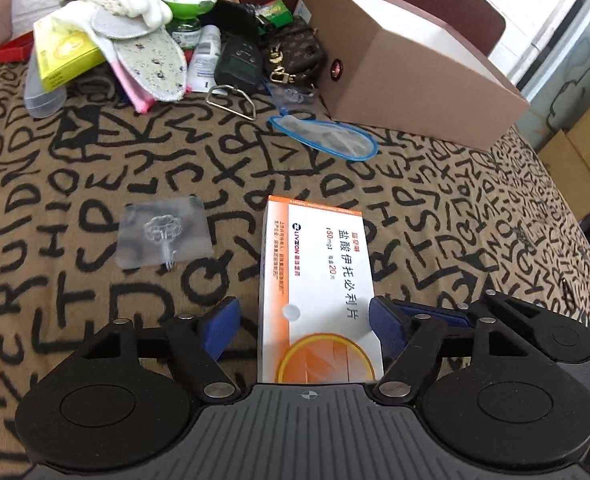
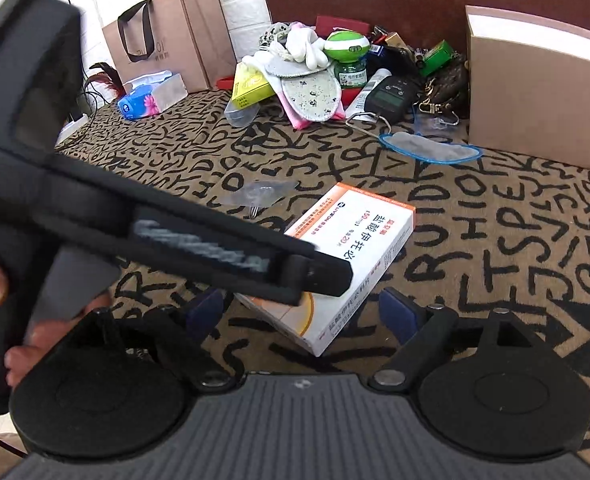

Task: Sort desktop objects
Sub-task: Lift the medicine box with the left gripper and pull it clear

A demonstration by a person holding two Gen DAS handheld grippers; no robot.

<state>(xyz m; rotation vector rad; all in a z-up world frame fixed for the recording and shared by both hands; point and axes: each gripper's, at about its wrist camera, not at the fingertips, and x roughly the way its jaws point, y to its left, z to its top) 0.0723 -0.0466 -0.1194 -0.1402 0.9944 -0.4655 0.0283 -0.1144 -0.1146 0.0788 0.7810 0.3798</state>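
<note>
A white and orange medicine box (image 1: pixel 315 292) lies flat on the patterned cloth, between the open jaws of my left gripper (image 1: pixel 305 322); the right pad (image 1: pixel 383 326) is at its edge, the left pad stands apart. It also shows in the right wrist view (image 2: pixel 359 248), where the left gripper's body (image 2: pixel 175 236) crosses over it. My right gripper (image 2: pixel 301 314) is open and empty, just short of the box's near corner. A clear adhesive hook (image 1: pixel 163 236) lies left of the box.
A pile of mixed objects (image 1: pixel 155 40) fills the far edge: yellow box, insoles, green bottle, black scale, brown purse. A cardboard box (image 1: pixel 407 64) stands at far right, a blue-rimmed plastic bag (image 1: pixel 327 136) before it. A paper bag (image 2: pixel 167 36) and tissue pack (image 2: pixel 139 102) sit far left.
</note>
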